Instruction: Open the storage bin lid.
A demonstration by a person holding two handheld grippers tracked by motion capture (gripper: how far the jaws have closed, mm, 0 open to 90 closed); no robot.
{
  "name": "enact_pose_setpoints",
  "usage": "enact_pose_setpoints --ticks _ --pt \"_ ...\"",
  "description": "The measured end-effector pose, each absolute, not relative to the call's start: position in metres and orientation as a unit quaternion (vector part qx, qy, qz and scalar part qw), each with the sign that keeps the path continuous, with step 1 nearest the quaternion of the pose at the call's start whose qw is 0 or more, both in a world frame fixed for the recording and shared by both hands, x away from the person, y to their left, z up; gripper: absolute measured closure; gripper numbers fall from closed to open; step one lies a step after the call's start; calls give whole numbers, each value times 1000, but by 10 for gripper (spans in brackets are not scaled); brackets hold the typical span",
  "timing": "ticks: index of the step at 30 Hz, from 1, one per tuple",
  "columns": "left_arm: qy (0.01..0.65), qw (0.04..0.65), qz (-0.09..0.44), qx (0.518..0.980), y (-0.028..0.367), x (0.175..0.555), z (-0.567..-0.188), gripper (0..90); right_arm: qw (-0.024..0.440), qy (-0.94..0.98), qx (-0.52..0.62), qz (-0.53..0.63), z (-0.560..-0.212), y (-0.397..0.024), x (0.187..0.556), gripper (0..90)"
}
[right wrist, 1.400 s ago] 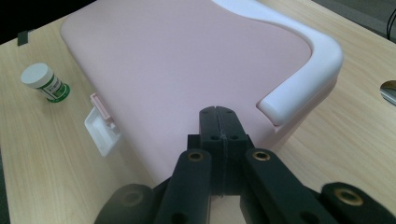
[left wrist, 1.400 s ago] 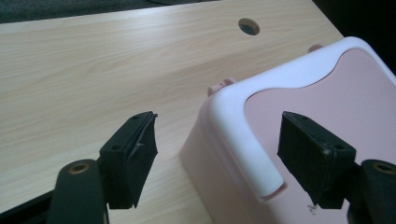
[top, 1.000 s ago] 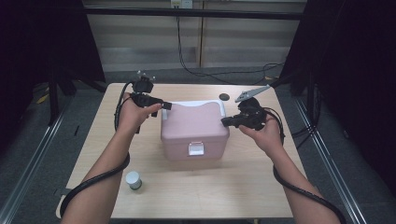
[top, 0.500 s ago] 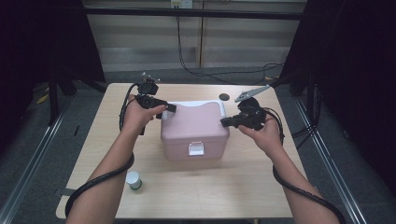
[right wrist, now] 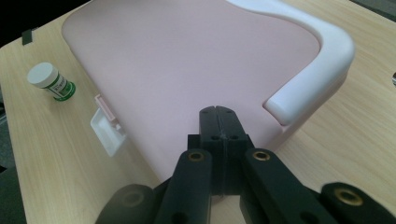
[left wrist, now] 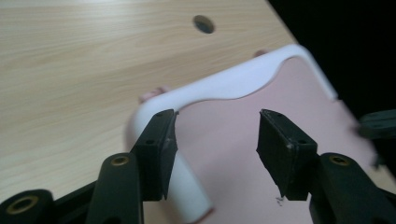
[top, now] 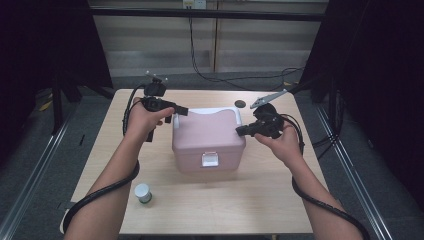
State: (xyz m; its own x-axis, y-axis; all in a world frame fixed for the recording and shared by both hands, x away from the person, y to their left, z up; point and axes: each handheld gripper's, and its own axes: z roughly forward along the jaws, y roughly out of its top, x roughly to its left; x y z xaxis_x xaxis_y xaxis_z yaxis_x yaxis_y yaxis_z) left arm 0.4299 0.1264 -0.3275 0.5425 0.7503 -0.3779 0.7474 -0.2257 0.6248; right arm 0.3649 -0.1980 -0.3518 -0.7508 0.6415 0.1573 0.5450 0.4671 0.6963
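The pink box (top: 209,140): your left gripper (left wrist: 215,149) jaws have just been closing, astride its white handle (left wrist: 233,84); right gripper (right wrist: 218,135) jaws shut, empty.

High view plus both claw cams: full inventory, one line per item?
table: 1, light wood, fills the middle of the high view
box: 1, pink, lid down, at the table's centre
handle: 1, white, lying flat on the box lid along its far edge
latch: 1, white, on the box's near face
bottle: 1, white with green label, upright, near-left of the box
hole: 1, dark, round, in the table beyond the box
left claw: 1, black, jaws apart, have just been closing, one beside the handle's corner
right claw: 1, black, shut, empty, over the lid's right edge
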Motion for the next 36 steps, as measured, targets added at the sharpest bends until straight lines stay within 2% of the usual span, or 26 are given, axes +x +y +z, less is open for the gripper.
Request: enact_pose_setpoints --ticks 3,6,13,20,21,31,36 --pt "468 374 23 800 121 427 -324 464 66 857 347 376 -351 -197 365 900" --pt "494 347 44 796 125 430 -327 415 68 856 351 374 -350 -196 363 900" --pt "518 344 39 782 133 436 -342 356 69 858 352 366 -349 -195 365 900" --pt "521 346 16 780 122 442 -354 351 64 855 355 373 -350 -196 364 900" --pt "522 344 20 780 120 442 -355 326 63 855 356 373 -350 -196 365 900" --pt "529 359 -2 769 128 441 -346 377 56 850 363 377 -351 -197 365 900" --pt "523 348 9 778 125 441 -351 375 58 852 364 371 -350 -195 365 900"
